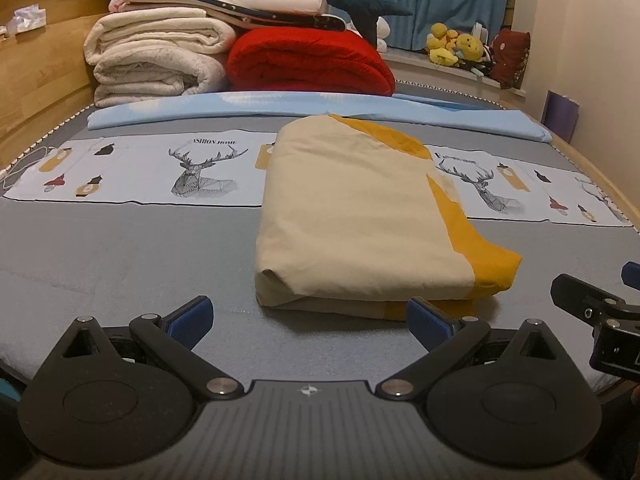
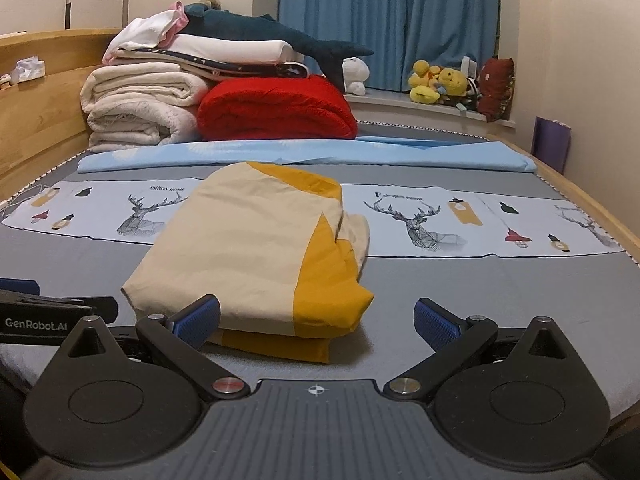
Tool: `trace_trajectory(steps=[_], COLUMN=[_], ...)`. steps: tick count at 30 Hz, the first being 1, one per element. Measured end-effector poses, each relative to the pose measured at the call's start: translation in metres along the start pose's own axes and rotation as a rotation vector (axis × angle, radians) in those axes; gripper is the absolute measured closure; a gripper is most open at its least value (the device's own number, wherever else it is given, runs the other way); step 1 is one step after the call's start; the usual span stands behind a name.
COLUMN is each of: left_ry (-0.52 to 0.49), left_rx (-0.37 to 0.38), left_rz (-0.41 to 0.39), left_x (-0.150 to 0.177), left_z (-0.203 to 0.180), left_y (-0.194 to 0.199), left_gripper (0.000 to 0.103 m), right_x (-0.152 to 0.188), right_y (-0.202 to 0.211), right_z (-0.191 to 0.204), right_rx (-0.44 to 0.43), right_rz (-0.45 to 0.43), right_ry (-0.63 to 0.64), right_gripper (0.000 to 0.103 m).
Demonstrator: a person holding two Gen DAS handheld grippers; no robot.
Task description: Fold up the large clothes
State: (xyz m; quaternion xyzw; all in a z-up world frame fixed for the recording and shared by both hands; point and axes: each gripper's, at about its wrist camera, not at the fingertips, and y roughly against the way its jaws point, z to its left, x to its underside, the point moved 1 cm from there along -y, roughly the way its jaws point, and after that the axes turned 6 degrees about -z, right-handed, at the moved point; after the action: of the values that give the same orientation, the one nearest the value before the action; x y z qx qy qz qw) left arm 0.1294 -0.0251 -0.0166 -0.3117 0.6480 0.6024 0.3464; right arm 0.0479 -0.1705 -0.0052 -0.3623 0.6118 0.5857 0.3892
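Left claw (image 1: 308,320) and right claw (image 2: 316,320) both spread wide and empty, low over the grey bed (image 1: 120,256), folded cream-and-yellow garment (image 1: 360,216) lying flat just ahead at 12 o'clock, red blanket (image 1: 308,60) and white blankets (image 1: 156,56) stacked beyond at 11 o'clock.

Both grippers sit level, side by side. The left gripper (image 1: 310,318) has its blue-padded fingers (image 1: 192,318) spread wide, empty; the right gripper (image 2: 318,320) likewise gapes, holding nothing.
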Motion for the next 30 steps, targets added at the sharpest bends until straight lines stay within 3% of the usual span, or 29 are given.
trace_trajectory(steps=[30], left_ry=[-0.018], left_rx=[0.016], left_rz=[0.007], left_x=[0.0031], left_z=[-0.0043], left_y=[-0.0053], left_gripper=[0.001], right_x=[0.0], right_y=[-0.003], right_z=[0.0083], right_rx=[-0.03], right_rz=[0.012], right_ry=[0.011], right_gripper=[0.001])
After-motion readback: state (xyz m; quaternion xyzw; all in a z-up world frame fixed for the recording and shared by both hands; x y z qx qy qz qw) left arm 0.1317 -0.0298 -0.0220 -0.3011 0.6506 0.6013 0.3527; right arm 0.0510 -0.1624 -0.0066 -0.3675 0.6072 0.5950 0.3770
